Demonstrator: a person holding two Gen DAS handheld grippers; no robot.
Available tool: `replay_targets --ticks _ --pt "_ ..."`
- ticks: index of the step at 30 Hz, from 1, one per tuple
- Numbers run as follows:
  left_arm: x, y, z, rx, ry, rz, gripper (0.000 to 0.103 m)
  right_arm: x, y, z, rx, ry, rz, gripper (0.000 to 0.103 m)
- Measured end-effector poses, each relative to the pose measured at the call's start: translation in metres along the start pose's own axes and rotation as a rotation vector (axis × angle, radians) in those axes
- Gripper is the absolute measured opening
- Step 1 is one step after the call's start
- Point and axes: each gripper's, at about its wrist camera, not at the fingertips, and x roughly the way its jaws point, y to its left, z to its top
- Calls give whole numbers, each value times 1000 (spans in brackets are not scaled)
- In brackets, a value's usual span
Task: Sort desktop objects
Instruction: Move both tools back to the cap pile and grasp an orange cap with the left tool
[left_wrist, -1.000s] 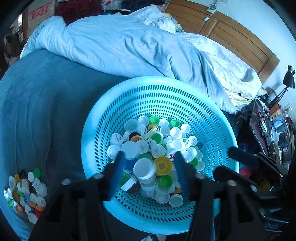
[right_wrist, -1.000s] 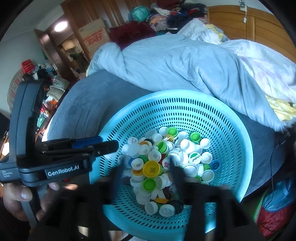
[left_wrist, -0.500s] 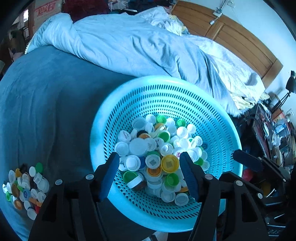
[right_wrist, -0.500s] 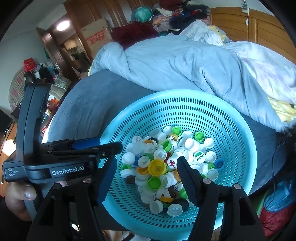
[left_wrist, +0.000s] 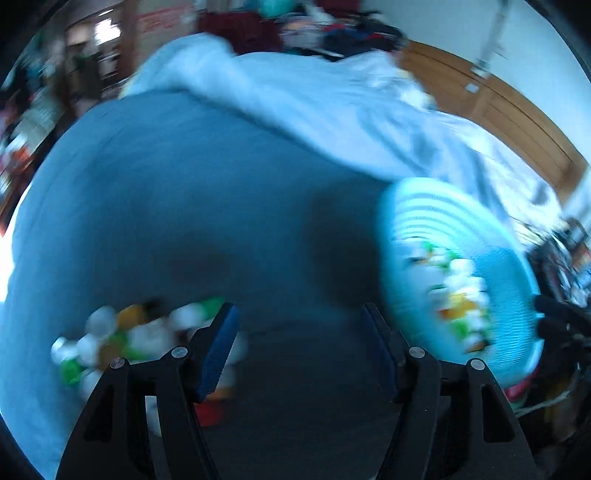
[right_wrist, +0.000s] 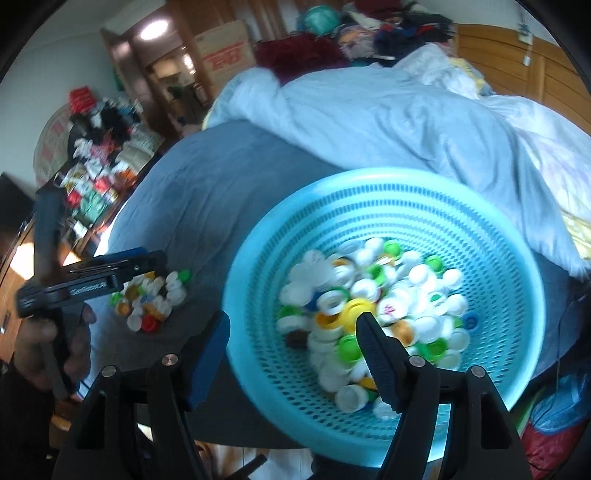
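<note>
A round turquoise perforated basket (right_wrist: 491, 229) holds a heap of bottle caps (right_wrist: 373, 302), mostly white with green, yellow and orange ones. It shows blurred at the right of the left wrist view (left_wrist: 406, 221). A smaller pile of loose caps (right_wrist: 151, 299) lies on the blue bedspread left of the basket, and shows blurred in the left wrist view (left_wrist: 122, 336). My left gripper (left_wrist: 299, 328) is open and empty over bare bedspread between pile and basket; it also appears in the right wrist view (right_wrist: 122, 266). My right gripper (right_wrist: 291, 332) is open and empty over the basket's near left rim.
A rumpled light blue duvet (right_wrist: 388, 122) lies behind the basket. The dark blue bedspread (left_wrist: 177, 192) spreads to the left. A wooden headboard (right_wrist: 517, 70) stands at the back right. Clutter and a cardboard box (right_wrist: 225, 51) fill the room's far left side.
My left gripper has swung left, away from the basket toward the loose pile, with strong motion blur. My right gripper has shifted left, so the basket sits further right in its view.
</note>
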Motion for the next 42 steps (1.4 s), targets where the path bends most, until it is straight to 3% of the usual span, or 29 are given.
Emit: replay_targets --ticks 3,7,11,13,18,24,29,31,39,41,42 --pt "3 61 -20 -78 -25 127 61 5 18 -1 -42 7 12 76" --pt "23 128 -48 -192 29 247 60 17 44 -8 -97 37 20 76" --pt "50 143 -71 -143 103 334 60 26 73 -14 -149 68 33 76" --pt "49 144 -81 -125 82 359 62 27 86 -17 -181 73 26 76" --pt "28 159 -104 -155 57 341 61 35 104 -20 -213 93 22 76" --pt "-17 185 -125 -238 -79 262 61 55 136 -28 -266 134 50 76" --pt "-13 190 -125 -230 -91 257 61 67 164 -39 -323 171 81 76" --pt "-9 190 -123 -226 -103 244 61 67 168 -41 -335 174 83 81" --pt "6 177 -123 -179 -87 214 61 74 167 -42 -325 194 59 85" --pt "12 178 -123 -181 -75 228 57 77 168 -42 -330 199 61 84" --pt "13 178 -124 -178 -79 254 44 79 169 -43 -335 201 60 84"
